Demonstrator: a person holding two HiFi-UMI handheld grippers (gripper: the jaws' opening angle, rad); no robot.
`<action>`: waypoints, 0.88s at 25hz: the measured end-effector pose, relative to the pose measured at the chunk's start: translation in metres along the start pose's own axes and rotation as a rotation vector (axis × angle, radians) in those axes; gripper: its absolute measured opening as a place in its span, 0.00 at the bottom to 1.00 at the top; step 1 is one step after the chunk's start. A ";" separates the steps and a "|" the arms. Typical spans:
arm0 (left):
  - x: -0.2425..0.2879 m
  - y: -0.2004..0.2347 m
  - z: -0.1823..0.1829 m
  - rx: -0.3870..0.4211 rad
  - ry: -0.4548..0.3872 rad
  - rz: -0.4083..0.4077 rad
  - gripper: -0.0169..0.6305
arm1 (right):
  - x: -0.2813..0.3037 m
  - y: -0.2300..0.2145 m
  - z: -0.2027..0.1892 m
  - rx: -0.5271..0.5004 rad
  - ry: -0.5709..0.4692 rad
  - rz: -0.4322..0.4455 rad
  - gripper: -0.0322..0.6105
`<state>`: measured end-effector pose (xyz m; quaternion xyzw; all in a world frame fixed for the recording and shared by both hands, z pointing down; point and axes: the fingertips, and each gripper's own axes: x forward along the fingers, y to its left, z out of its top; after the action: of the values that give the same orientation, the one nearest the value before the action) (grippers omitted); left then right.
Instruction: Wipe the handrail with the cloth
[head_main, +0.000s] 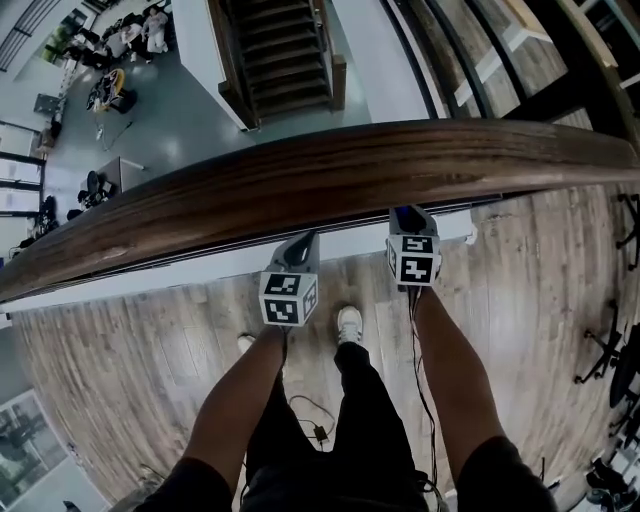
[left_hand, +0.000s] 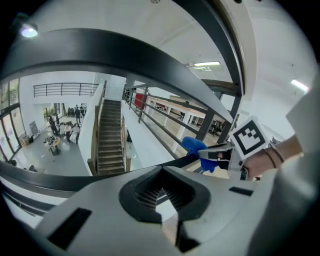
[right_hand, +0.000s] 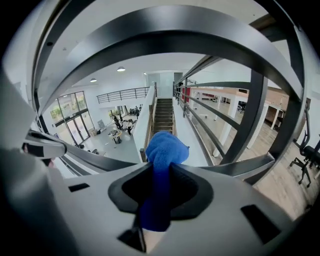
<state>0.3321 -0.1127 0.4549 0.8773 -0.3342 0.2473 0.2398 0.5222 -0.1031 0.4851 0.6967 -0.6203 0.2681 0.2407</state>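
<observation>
1. The blue cloth (right_hand: 164, 150), likely soft and light, sits bunched at frame centre, clamped in the right hand-held gripper (right_hand: 159, 197) by the wooden handrail (head_main: 320, 175).
2. The left hand-held gripper (left_hand: 162, 200) is closed and empty.
3. The mid-bunch hold looks secure.

- Nothing readable here tbh: no words, numbers or brand names in any view.
- Closest thing to a label is the marker cube (head_main: 288, 298) on the left gripper (head_main: 300, 248), and the other marker cube (head_main: 414, 258) on the right gripper (head_main: 408, 222). Both show only black-and-white square patterns, no letters.
- The red panel (left_hand: 141, 99) far along the gallery is too small to tell if it carries print.
</observation>
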 end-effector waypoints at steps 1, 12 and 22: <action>0.006 -0.008 0.004 -0.004 0.001 -0.007 0.03 | -0.002 -0.016 0.000 0.006 0.004 -0.010 0.21; 0.068 -0.096 0.044 -0.017 0.020 -0.096 0.03 | -0.017 -0.156 0.008 0.009 0.022 -0.102 0.21; 0.085 -0.099 0.036 -0.012 0.015 -0.140 0.03 | -0.026 -0.260 -0.003 -0.009 0.001 -0.311 0.21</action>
<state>0.4672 -0.1076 0.4525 0.8952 -0.2717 0.2343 0.2643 0.7777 -0.0521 0.4690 0.7831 -0.5059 0.2251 0.2830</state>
